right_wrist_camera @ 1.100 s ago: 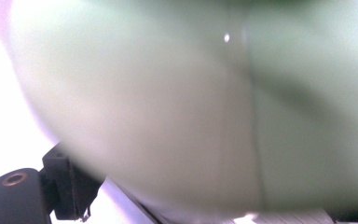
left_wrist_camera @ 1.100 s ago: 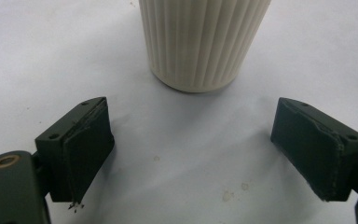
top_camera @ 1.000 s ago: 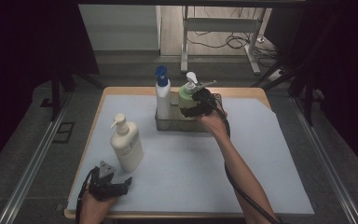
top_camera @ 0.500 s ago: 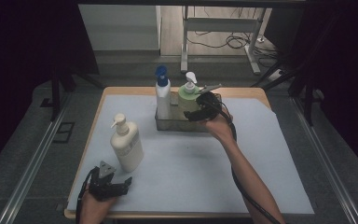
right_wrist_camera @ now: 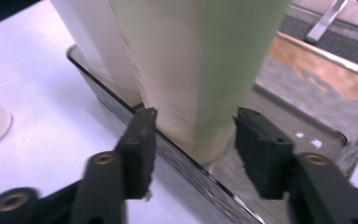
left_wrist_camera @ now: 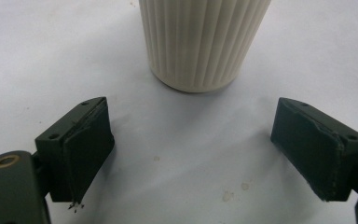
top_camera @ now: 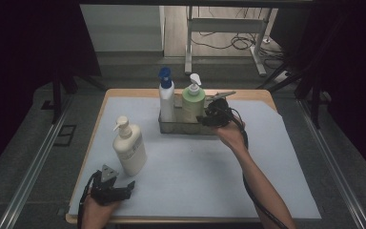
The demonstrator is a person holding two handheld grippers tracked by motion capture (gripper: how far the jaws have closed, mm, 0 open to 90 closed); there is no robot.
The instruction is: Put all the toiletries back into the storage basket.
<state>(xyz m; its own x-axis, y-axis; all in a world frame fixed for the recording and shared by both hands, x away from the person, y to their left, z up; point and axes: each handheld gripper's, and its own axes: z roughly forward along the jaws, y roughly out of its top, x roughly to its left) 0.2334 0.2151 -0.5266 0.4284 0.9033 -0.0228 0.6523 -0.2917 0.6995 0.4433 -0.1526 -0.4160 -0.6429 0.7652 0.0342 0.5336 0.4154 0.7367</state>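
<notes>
High view: my right gripper point(top_camera: 208, 116) sits at the green pump bottle point(top_camera: 193, 102), which stands upright in the clear tray point(top_camera: 186, 128) at the far middle of the table point(top_camera: 267, 157), just right of the white bottle w/ blue pump point(top_camera: 166, 98). My left gripper point(top_camera: 119, 190) rests low at the near left corner, just in front of the cream pump bottle point(top_camera: 129, 147), which stands on the mat well apart from the tray.

Left gripper view: jaws spread wide, nothing btwn them. Ribbed base of the cream bottle point(left_wrist_camera: 204, 42) stands upright ahead, near but apart from both pads.

Right gripper view: my right gripper point(right_wrist_camera: 195, 140) jaws have just been closing, w/ the green bottle's point(right_wrist_camera: 214, 60) lower body btwn them. Left pad is over the tray's point(right_wrist_camera: 205, 179) near wall; a thin gap shows at each side of the bottle, so not pinching yet. White bottle point(right_wrist_camera: 98, 42) is behind to the left, touching or nearly so – can't tell which.
</notes>
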